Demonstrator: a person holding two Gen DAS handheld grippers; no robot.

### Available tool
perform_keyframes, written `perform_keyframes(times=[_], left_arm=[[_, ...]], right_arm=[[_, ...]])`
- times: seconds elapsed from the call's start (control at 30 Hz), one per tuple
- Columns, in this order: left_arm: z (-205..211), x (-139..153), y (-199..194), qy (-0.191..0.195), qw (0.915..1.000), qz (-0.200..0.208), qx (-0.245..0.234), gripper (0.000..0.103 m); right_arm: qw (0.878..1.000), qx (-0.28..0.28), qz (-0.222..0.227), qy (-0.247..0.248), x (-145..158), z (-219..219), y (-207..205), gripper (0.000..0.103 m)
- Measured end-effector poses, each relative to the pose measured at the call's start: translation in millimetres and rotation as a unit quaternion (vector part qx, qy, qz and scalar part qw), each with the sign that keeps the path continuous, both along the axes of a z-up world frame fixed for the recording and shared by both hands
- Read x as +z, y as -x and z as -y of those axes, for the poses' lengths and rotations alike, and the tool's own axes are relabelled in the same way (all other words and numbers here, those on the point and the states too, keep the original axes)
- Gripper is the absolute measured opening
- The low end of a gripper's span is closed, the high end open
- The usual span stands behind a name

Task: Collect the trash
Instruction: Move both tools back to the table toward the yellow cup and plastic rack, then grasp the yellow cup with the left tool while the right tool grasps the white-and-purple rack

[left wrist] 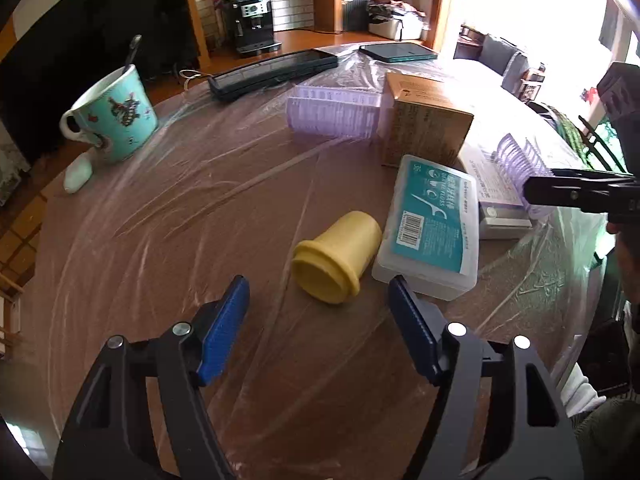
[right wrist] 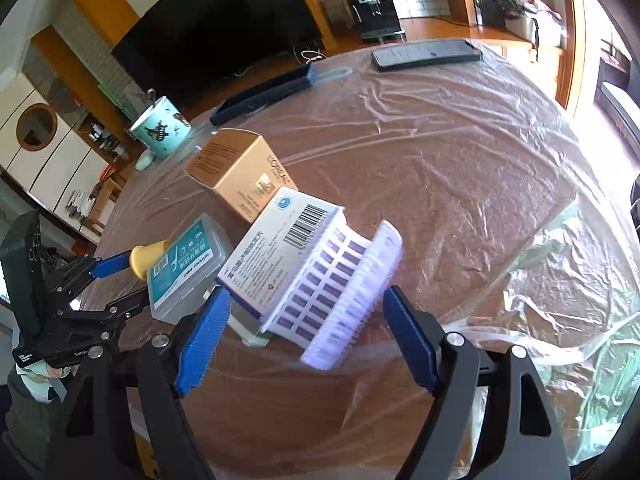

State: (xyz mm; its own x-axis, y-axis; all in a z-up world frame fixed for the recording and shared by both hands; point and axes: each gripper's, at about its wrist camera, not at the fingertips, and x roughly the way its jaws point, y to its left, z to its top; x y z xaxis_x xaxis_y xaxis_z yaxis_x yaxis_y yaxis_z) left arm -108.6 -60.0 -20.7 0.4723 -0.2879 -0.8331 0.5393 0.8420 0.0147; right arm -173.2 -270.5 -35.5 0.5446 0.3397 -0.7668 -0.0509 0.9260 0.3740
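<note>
A round table [left wrist: 168, 216] w/ a thin clear plastic sheet [right wrist: 460, 152] over it is seen in both views. The left gripper [left wrist: 318, 292] is held low over the table, jaws apart, nothing pinched between its blue pads [left wrist: 224, 328]. A yellow cup [left wrist: 338, 258] is laid on its side just past the pads, open rim turned toward the camera. It is not touched by either pad. Just beside the cup, on its right, a clear floss box w/ a teal label [left wrist: 434, 226] is laid flat.

The right gripper [right wrist: 306, 306] is also spread apart, nothing gripped. A purple-and-white blister tray [right wrist: 340, 284] is seen between its pads but apart from both; it is curled up at one edge. The tray is rested on a white box w/ a barcode [right wrist: 276, 240]. Behind that, a gold-brown carton [right wrist: 244, 172] is stood.

Farther back, a teal mug [left wrist: 116, 118] w/ a spoon in it is set near the table's left edge, w/ a small white thing [left wrist: 78, 176] next to it. Two dark flat devices [left wrist: 276, 70] are laid at the far side. More purple trays [left wrist: 336, 114] are laid by the carton.
</note>
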Motion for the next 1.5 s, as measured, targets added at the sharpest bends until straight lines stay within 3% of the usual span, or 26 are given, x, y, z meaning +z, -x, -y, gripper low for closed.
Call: perform_keyframes(times=[0.23,0.63,0.73,0.8,1.0,1.03,1.1,1.23,1.5], left_arm=[[12.2,1.3,-9.1,0.026,0.9990,-0.014,-0.034,0.072],[23.2,-2.3,-16.9,0.021,0.9994,-0.026,-0.013,0.071],[24.3,-2.7,-17.2,0.019,0.9995,-0.024,-0.008,0.071],[25.3,-3.0,-15.5,0.012,0.9997,-0.023,-0.004,0.071],[21.6,-3.0,-15.0,0.000,0.9993,-0.030,0.020,0.072],[20.5,-3.0,-15.4,-0.001,0.9992,-0.031,0.026,0.072],[20.1,-3.2,-15.1,-0.003,0.9991,-0.029,0.031,0.071],[20.9,-2.0,-9.7,-0.009,0.9994,-0.016,0.029,0.048],[15.9,-0.2,0.4,0.017,0.9992,-0.016,0.032,0.038]], right_arm=[[1.000,-0.005,0.001,0.028,-1.1,-6.6,-6.5,0.078],[0.995,0.000,0.032,0.096,-1.5,-2.5,-8.2,0.069],[0.996,-0.002,0.029,0.087,-2.7,-0.6,-9.8,0.071],[0.996,-0.017,0.025,0.085,-4.2,0.4,-9.8,0.077],[0.996,-0.035,0.023,0.080,-4.5,-1.4,-5.5,0.078],[0.996,-0.035,0.024,0.080,-4.6,-2.1,-5.5,0.077],[0.996,-0.032,0.029,0.076,-4.0,-3.3,-4.9,0.066],[0.995,-0.025,0.040,0.086,0.8,-7.2,-2.5,0.049],[0.999,-0.015,0.042,0.026,-0.6,6.5,4.2,0.043]])
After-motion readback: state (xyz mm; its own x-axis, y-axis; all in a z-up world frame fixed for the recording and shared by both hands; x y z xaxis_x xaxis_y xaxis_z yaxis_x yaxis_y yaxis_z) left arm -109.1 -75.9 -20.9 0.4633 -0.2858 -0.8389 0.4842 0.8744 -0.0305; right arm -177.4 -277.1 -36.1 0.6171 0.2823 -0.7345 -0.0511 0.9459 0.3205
